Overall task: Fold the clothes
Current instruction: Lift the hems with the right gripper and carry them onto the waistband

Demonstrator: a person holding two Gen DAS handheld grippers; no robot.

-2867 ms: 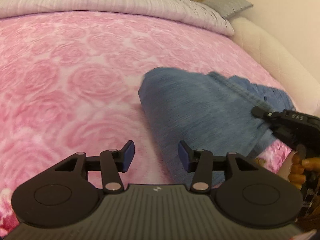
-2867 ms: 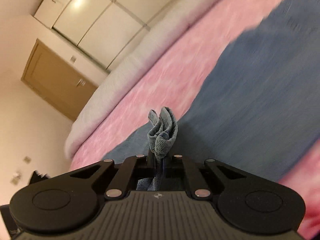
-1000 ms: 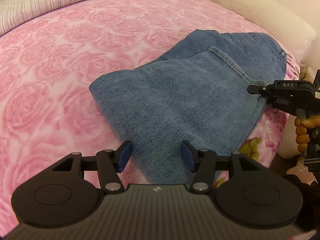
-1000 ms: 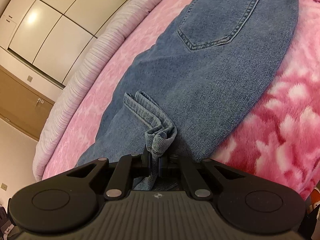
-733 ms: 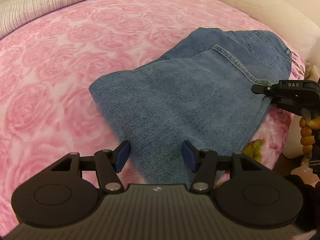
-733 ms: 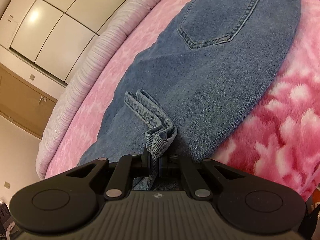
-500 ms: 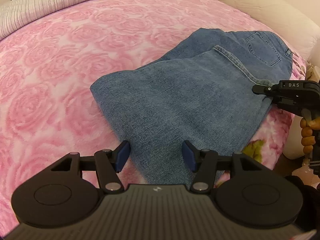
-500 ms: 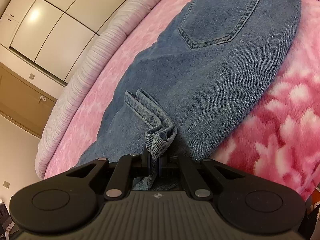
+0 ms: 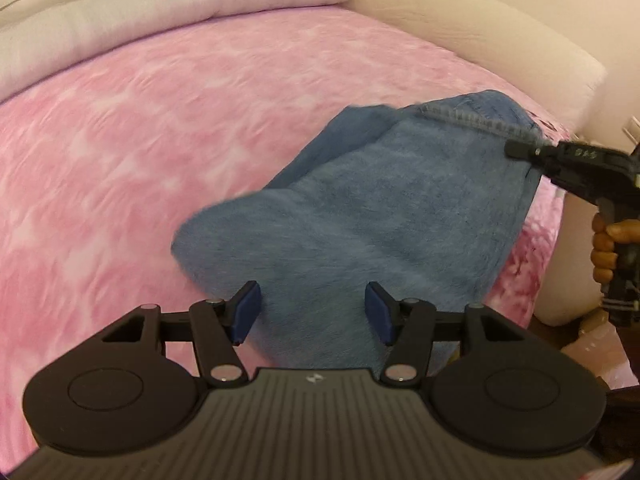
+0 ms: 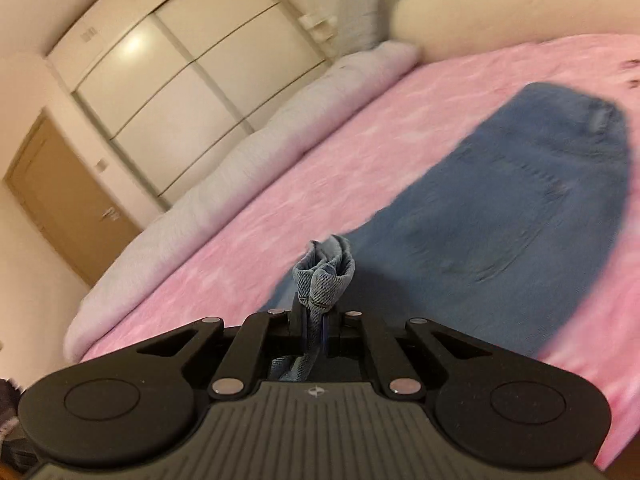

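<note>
A pair of blue jeans (image 9: 380,208) lies folded over on the pink rose bedspread (image 9: 140,128). My left gripper (image 9: 312,314) is open and empty, its blue pads just above the near edge of the jeans. My right gripper (image 10: 316,326) is shut on a bunched hem of the jeans (image 10: 324,272) and holds it raised off the bed. It also shows in the left wrist view (image 9: 520,150), pinching the hem at the right. The rest of the jeans (image 10: 520,220) lies on the bed beyond. Both views are motion-blurred.
A grey-white rolled duvet (image 9: 160,20) runs along the far side of the bed. A cream padded bed frame (image 9: 480,36) borders the right side. A white wardrobe (image 10: 192,64) and a brown door (image 10: 60,200) stand behind.
My right gripper has lifted the pinched hem up off the jeans, raising that layer. Both cameras have swung, and the views have blurred. My left gripper stays open.
</note>
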